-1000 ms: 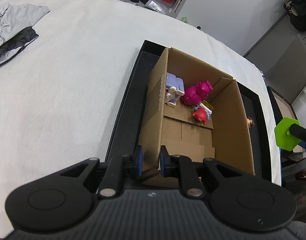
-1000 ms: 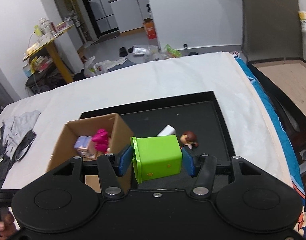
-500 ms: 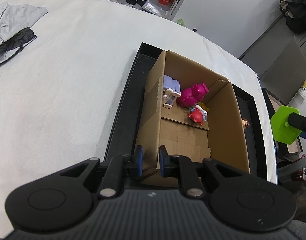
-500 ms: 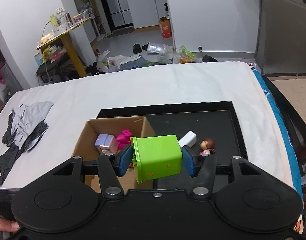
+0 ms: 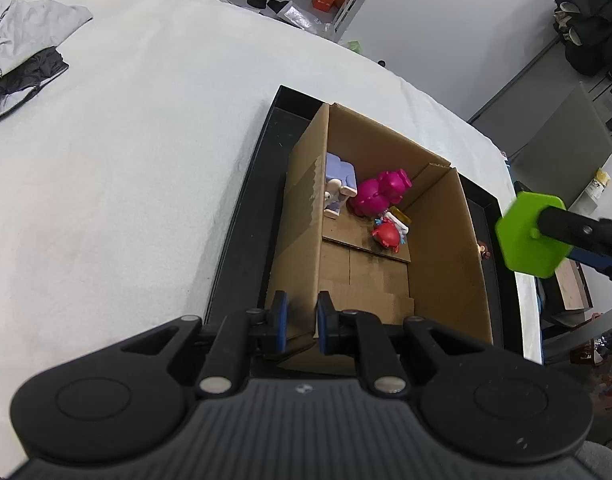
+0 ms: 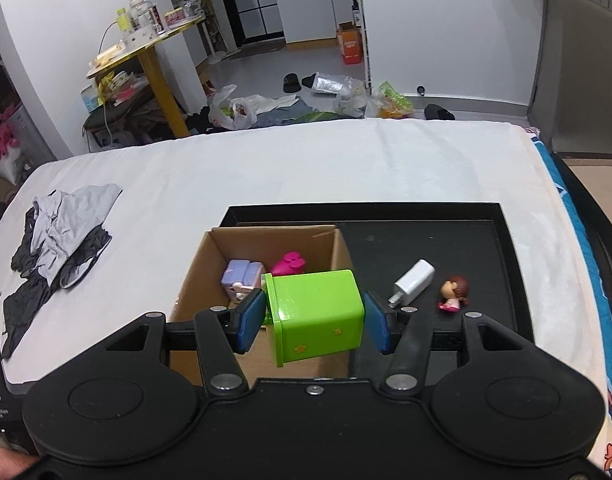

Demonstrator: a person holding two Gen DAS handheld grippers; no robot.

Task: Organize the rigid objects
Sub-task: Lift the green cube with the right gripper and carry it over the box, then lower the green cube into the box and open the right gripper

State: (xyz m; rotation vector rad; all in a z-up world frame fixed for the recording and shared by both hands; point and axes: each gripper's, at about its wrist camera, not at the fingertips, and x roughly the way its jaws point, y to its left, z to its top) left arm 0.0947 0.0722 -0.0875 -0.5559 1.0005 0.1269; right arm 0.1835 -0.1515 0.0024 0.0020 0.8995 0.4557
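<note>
A bright green plastic box with small yellow stars (image 6: 316, 314) lies tipped on its side between the blue pads of the right gripper (image 6: 314, 322), which is clamped on its two flanks and carries it in the air over the near right corner of the open brown cardboard carton (image 6: 204, 276). From the left wrist view the same green box (image 5: 530, 234) shows at the right, beyond the carton's right wall.

The left gripper (image 5: 300, 322) is pinched tight on the carton's near left wall (image 5: 306, 240), one pad outside and one inside.

In the carton lie a lilac block toy (image 5: 340, 182), a magenta figure (image 5: 380, 196), a red toy (image 5: 386, 236) and what may be a yellow piece, largely hidden.

The carton stands on a black tray (image 6: 486, 248) resting on a white sheet (image 6: 306, 164). On the tray, right of the carton, lie a white charger plug (image 6: 412, 282) and a small brown-haired doll (image 6: 454, 292), near each other. Grey and black clothes (image 6: 58, 232) lie well apart to the left.
</note>
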